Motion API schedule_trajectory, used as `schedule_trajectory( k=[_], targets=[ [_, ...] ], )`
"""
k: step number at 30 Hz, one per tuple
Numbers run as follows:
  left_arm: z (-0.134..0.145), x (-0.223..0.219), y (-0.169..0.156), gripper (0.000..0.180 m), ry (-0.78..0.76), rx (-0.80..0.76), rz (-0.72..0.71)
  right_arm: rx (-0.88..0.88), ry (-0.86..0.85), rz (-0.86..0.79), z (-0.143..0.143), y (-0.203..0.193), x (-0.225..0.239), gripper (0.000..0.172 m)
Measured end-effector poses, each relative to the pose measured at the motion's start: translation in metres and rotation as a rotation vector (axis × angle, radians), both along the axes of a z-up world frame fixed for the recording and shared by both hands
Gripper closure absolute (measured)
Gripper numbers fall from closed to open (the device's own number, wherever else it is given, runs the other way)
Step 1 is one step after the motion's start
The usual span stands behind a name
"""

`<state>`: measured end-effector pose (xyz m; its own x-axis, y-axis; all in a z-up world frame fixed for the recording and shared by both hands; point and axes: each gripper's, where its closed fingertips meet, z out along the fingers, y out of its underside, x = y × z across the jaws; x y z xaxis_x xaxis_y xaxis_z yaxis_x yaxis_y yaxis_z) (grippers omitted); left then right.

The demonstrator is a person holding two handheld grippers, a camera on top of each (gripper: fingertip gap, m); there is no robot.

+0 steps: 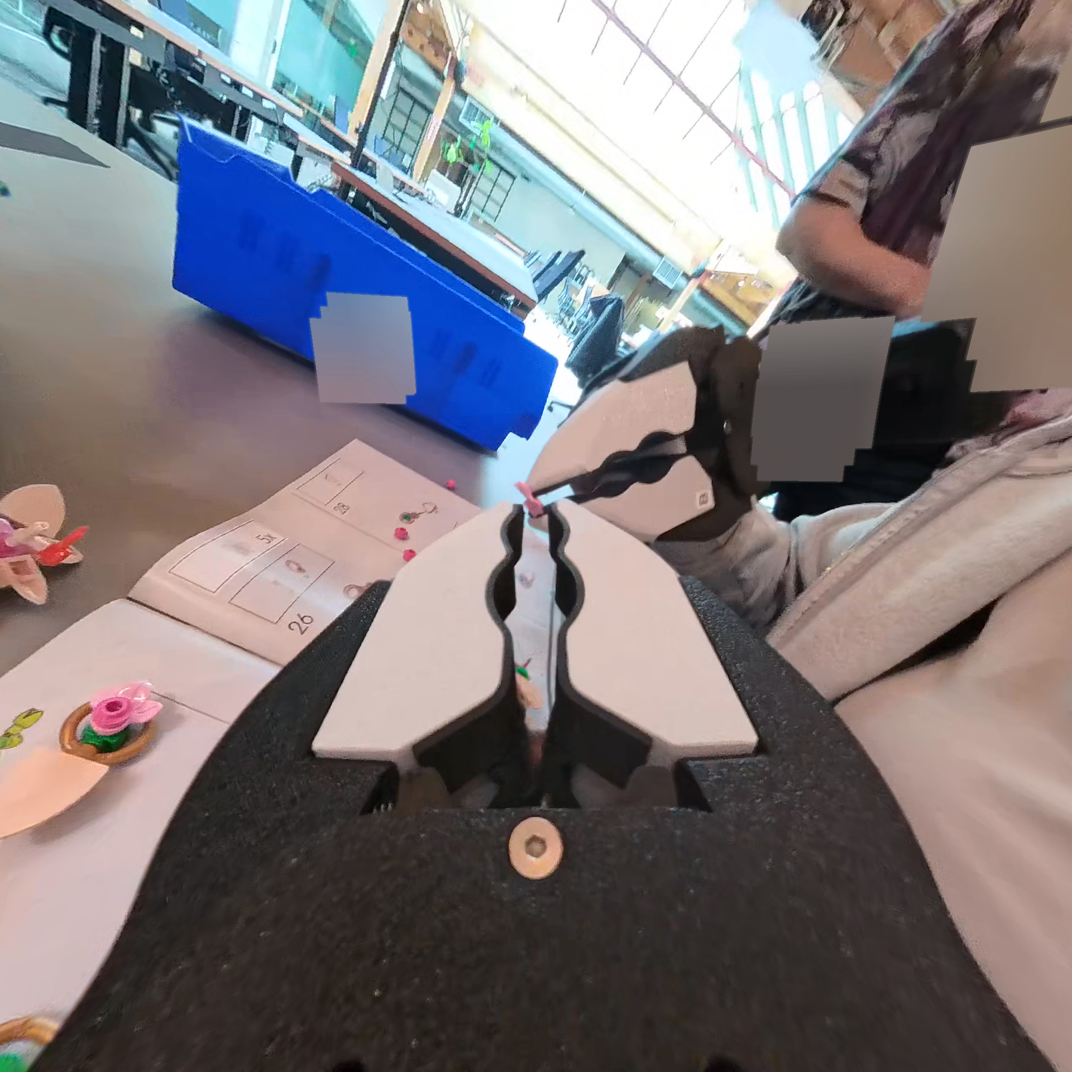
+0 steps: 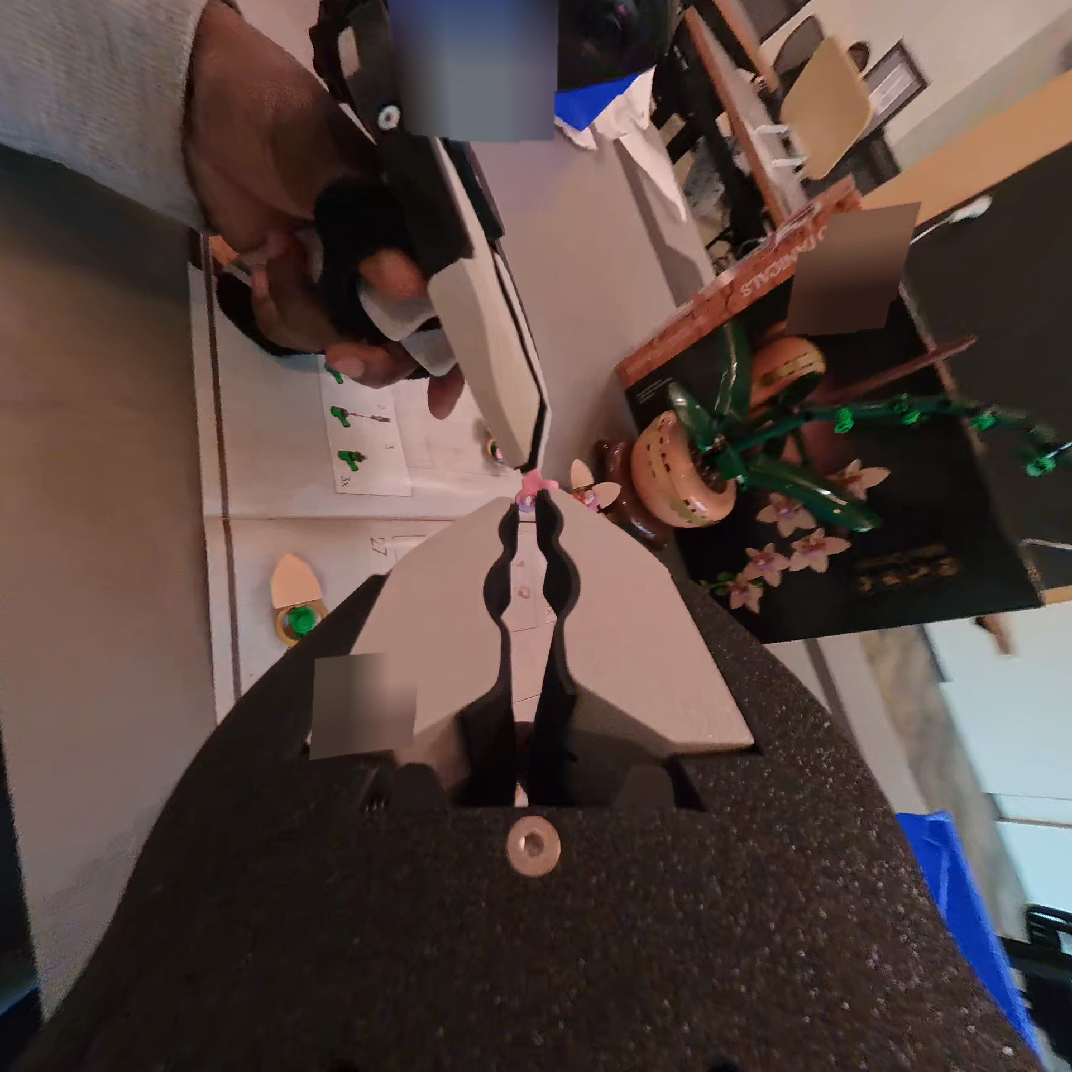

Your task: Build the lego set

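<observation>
Up close in the left wrist view, the left gripper [image 1: 535, 510] and right gripper [image 1: 536, 493] both pinched a small pink piece [image 1: 529, 500] above the open booklet [image 1: 243, 557]. Seen from the right wrist view, the right gripper [image 2: 527, 503] was nearly closed on that pink piece [image 2: 532, 486], the left gripper's fingertips [image 2: 525, 458] touching it.

two tongs [image 1: 535, 510] [image 2: 527, 503], one blue bin [image 1: 348, 278], one open booklet [image 1: 278, 557], three loose red studs [image 1: 399, 532], one box [image 2: 870, 464]
</observation>
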<state>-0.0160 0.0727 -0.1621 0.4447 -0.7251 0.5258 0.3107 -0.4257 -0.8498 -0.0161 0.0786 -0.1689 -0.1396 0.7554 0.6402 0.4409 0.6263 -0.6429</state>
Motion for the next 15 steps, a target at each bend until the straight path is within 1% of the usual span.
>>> schedule_trajectory(
  k=[2, 4, 7, 9, 11, 12, 15],
  targets=[
    [0.003, 0.0, -0.001, 0.173, -0.034, -0.011, -0.01, 0.064, 0.014, -0.014, 0.001, -0.001, -0.003, 0.167],
    [-0.001, 0.001, -0.001, 0.173, -0.022, -0.025, -0.016, 0.08, 0.022, -0.017, 0.002, -0.004, -0.005, 0.167],
    [0.003, 0.002, -0.003, 0.176, -0.047, -0.012, -0.03, 0.119, 0.036, -0.027, 0.006, -0.005, -0.006, 0.167],
    [0.003, 0.002, -0.007, 0.177, -0.047, -0.001, -0.059, 0.088, 0.044, -0.019, 0.007, -0.009, -0.006, 0.167],
    [0.002, 0.003, -0.013, 0.178, -0.035, 0.001, -0.107, -0.021, 0.027, 0.023, 0.005, -0.016, -0.003, 0.166],
    [0.001, 0.004, -0.017, 0.178, -0.023, 0.005, -0.136, -0.117, 0.013, 0.05, 0.006, -0.02, 0.0, 0.165],
    [-0.002, 0.007, -0.031, 0.178, 0.073, 0.037, -0.223, -0.488, -0.056, 0.061, 0.011, -0.017, 0.009, 0.168]
  ],
)
